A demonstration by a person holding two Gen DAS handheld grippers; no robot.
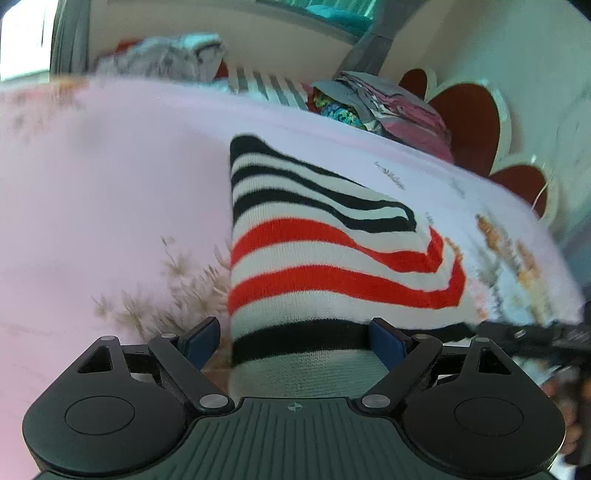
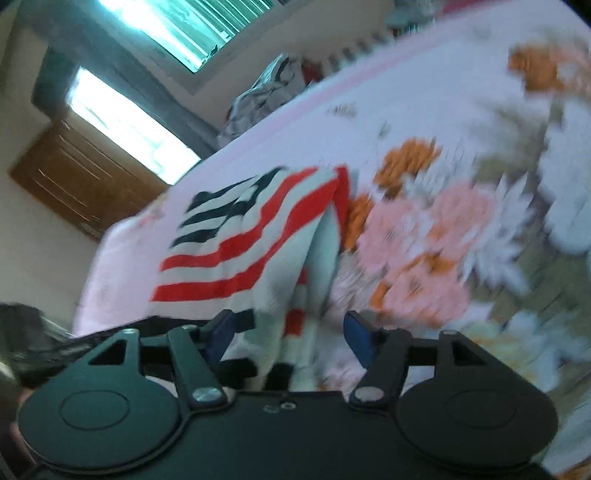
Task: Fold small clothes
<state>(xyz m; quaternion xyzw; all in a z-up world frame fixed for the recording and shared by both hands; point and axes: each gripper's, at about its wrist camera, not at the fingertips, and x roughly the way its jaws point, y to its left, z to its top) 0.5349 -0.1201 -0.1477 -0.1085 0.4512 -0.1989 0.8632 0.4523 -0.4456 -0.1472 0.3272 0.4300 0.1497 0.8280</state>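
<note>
A small knit garment with white, red and black stripes (image 1: pixel 325 258) lies on the pink floral bedsheet (image 1: pixel 110 184). My left gripper (image 1: pixel 295 341) is open, its blue-padded fingers standing either side of the garment's near black-striped edge. In the right wrist view the same garment (image 2: pixel 251 251) lies folded, one edge drooping between the fingers. My right gripper (image 2: pixel 288 332) is open over its near right corner. The view is blurred by motion.
A stack of folded clothes (image 1: pixel 388 107) and a grey crumpled heap (image 1: pixel 166 55) lie at the bed's far edge. A red and white scalloped headboard (image 1: pixel 472 122) stands at the right. A window (image 2: pixel 177 29) and a wooden cabinet (image 2: pixel 74 177) are beyond the bed.
</note>
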